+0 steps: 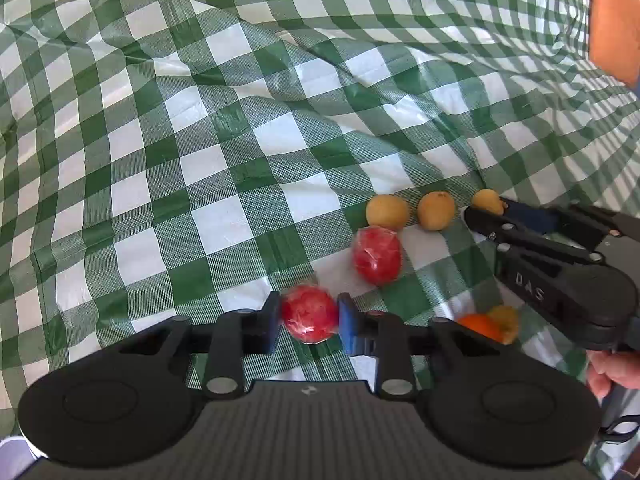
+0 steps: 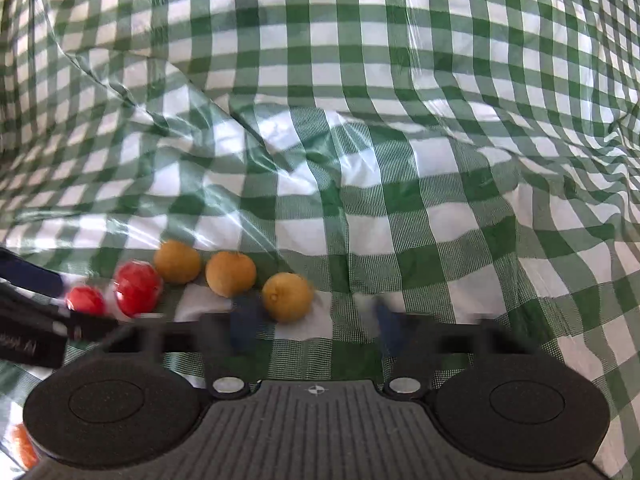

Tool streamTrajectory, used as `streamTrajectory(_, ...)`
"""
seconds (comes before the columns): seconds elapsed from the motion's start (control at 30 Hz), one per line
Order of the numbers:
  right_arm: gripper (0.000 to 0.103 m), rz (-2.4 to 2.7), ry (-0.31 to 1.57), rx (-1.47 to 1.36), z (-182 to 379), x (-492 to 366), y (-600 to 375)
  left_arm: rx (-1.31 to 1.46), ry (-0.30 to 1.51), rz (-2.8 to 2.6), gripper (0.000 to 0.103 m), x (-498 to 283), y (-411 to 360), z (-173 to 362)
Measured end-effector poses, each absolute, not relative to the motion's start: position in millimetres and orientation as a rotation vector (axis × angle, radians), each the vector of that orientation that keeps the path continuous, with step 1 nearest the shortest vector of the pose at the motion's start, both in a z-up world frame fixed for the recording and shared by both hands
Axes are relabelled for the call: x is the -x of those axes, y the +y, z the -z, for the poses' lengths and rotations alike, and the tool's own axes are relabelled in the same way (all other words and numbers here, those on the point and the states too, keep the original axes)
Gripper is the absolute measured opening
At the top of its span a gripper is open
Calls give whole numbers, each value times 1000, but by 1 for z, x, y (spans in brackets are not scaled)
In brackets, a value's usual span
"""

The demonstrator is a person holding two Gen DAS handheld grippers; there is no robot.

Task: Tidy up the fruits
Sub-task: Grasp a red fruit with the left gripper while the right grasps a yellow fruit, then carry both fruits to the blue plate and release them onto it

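Observation:
My left gripper (image 1: 309,318) is shut on a glossy red fruit (image 1: 310,314), its blue pads pressed to both sides. A second red fruit (image 1: 377,255) lies just beyond. Past it runs a row of three small yellow fruits. My right gripper (image 1: 488,209) comes in from the right and is shut on the rightmost yellow fruit (image 1: 487,201). In the right wrist view the right gripper (image 2: 316,322) has blurred fingers that look further apart, with that yellow fruit (image 2: 287,297) against the left one. The left gripper's red fruit (image 2: 85,300) shows at the left.
A wrinkled green-and-white checked cloth (image 1: 200,160) covers the surface, with raised folds behind the fruits. An orange fruit (image 1: 480,326) and a yellowish one (image 1: 506,320) lie under the right gripper's body. A hand (image 1: 612,368) holds that gripper. An orange-brown object (image 1: 612,20) is at the far right.

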State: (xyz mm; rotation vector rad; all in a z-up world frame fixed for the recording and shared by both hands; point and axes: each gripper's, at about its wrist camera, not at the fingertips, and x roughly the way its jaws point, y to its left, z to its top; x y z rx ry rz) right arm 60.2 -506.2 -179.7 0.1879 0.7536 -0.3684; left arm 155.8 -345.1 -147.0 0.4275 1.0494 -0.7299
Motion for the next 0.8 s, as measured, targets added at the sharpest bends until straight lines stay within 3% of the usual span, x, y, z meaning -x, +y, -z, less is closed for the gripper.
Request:
streamTrajectory(0.37,25,493,674,-201,122,-2,-481,-418,980,684,32,-112,-277,77)
streamTrajectory(0.8,25,309,634,-263,30,92,-334,-395,952,537,32,-31,-114,1)
